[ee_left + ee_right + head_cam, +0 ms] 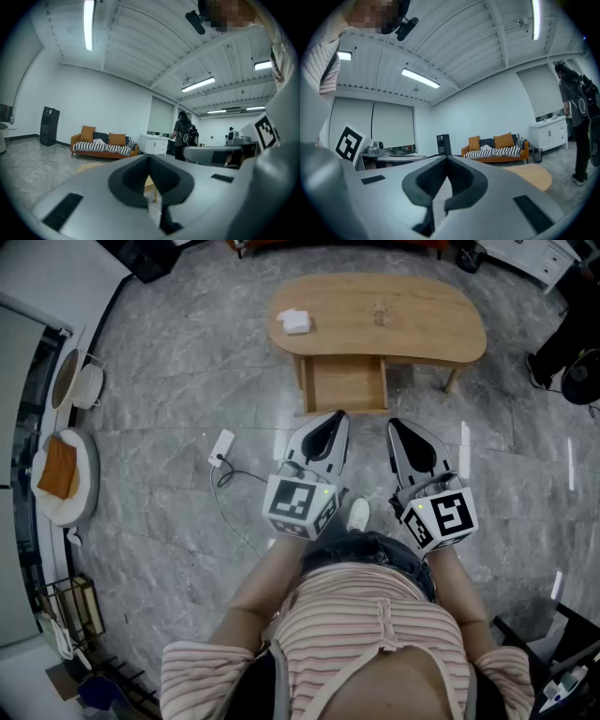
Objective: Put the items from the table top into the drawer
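One kidney-shaped light wooden table (422, 338) has its wooden drawer (345, 385) open beneath. Both the left gripper (336, 420) and right gripper (397, 427) are closed, empty. At the table's left end, a small white crumpled wad (295, 322) looks light and soft; pinch its middle.

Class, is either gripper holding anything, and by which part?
Nothing is held; the left gripper and the right gripper are both shut and empty.

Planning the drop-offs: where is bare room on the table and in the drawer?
The open drawer looks bare. The table is free right of the small faint item and between it and the white bundle at its left end. Nothing is crowded.
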`<state>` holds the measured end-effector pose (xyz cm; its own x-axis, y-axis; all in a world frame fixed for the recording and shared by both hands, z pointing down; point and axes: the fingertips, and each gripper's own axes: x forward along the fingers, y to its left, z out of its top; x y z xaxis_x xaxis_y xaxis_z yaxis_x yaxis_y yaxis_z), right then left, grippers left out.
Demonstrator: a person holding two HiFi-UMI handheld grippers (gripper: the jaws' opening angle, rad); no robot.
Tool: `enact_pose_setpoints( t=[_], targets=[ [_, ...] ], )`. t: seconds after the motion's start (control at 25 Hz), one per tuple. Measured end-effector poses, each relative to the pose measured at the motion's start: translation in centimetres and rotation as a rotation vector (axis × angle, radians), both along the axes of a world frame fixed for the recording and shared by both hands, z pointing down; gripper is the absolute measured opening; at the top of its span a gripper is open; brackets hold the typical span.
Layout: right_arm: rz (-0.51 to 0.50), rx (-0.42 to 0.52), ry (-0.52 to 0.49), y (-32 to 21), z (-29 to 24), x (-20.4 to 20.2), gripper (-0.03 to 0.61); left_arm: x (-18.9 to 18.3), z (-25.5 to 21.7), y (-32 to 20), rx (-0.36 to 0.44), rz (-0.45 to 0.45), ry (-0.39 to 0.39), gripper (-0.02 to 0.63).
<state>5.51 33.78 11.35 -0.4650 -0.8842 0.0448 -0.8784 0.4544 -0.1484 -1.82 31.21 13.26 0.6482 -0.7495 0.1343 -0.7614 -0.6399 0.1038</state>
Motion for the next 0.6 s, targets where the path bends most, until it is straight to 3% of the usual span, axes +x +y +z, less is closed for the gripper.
enact_pose_setpoints(
  t=[0.6],
  targets=[
    [0.011,-0.002,-0.016,0.6,-0.2,2.0,0.008,-0.9,0.4,0.2,-0.056,-0.070,0.031,0.013]
  ],
)
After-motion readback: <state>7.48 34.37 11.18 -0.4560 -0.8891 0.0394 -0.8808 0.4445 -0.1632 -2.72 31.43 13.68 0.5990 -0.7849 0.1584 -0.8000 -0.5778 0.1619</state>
